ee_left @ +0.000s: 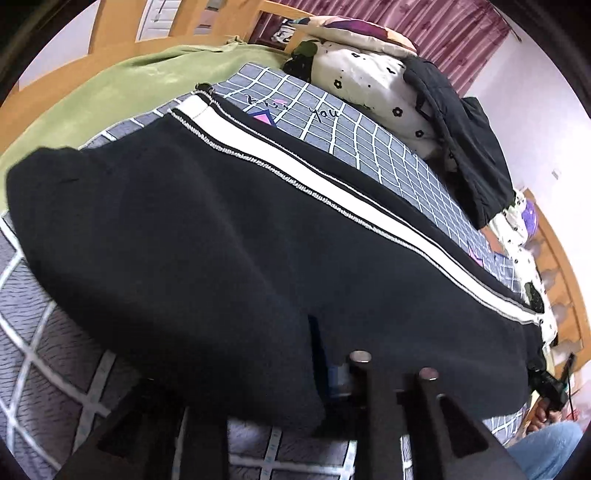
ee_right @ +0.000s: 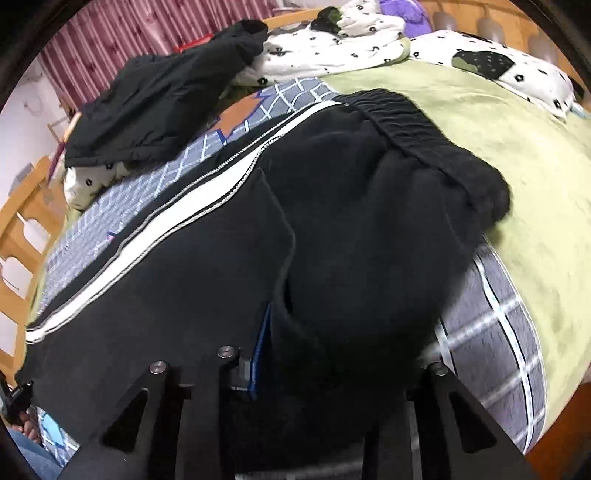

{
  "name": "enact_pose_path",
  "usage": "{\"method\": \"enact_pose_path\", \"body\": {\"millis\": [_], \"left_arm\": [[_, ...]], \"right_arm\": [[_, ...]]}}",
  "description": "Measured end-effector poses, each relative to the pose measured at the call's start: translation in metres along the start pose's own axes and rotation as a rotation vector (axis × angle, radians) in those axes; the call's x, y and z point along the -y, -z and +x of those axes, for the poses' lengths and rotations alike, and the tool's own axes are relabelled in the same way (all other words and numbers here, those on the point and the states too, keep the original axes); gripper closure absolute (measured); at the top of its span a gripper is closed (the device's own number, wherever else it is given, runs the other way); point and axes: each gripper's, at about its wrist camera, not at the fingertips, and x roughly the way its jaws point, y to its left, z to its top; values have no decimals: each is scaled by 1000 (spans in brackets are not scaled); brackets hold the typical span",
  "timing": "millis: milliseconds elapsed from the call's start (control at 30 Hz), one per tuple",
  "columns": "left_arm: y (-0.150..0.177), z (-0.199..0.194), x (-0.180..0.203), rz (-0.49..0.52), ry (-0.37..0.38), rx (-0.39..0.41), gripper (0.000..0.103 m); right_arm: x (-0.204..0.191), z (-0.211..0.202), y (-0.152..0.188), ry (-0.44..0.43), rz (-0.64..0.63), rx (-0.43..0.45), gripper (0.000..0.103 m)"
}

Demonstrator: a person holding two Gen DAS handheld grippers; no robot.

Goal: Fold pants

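Both grippers, left gripper and right gripper, pinch black pants over checked bedsheet; red curtain beyond fingers.

The left gripper is low and level, its fingers buried in black cloth, so their spacing cannot be read. The right gripper sits likewise, its fingers largely hidden under the fabric.
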Motion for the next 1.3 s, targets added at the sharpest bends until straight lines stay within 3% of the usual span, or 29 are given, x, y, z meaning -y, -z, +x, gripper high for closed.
{"method": "enact_pose_path", "body": {"millis": [33,100,133,200,233,433,467,567,600,700,833,900,1000,1100,1200,1300], "left_arm": [[1,-3,1,16,-1,1,55],[8,-12,1,63,-32,23,38],[13,-16,0,76,-55,35,36],[20,-20,-2,86,-83,43,35],[23,-23,-4,82,-89,48,34],[27,-31,-9,2,-111,74,32],[27,-31,-9,-20,-109,84,32],[27,-32,-16,-89,-77,110,32],[27,-32,-22,-130,-56,120,32],[22,-31,-31,-202,-33,144,32],[9,-26,-38,-221,-88,147,32],[2,-20,-40,-218,-120,154,32],[-7,-12,-41,-215,-165,173,34],[-20,-3,-43,-191,-263,155,68],[-33,-6,-55,-203,-190,148,88],[-37,-25,-61,-171,-123,202,91]], "right_arm": [[4,-7,3,-3,14,8,61],[14,-22,9,-23,40,44,49],[20,-30,11,-17,47,79,47],[31,-34,7,-11,78,115,26],[37,-31,5,-20,106,121,22],[64,12,-37,-124,342,97,22],[64,18,-44,-112,364,83,23],[62,14,-64,-20,325,118,59],[60,12,-70,-27,304,122,64],[61,-5,-89,-59,242,163,69],[55,-28,-101,-27,133,256,69],[58,-23,-102,5,138,242,67],[63,3,-96,86,123,105,57],[72,3,-76,121,137,58,54],[71,-21,-61,162,116,87,51],[70,-40,-53,179,108,88,50]]}}
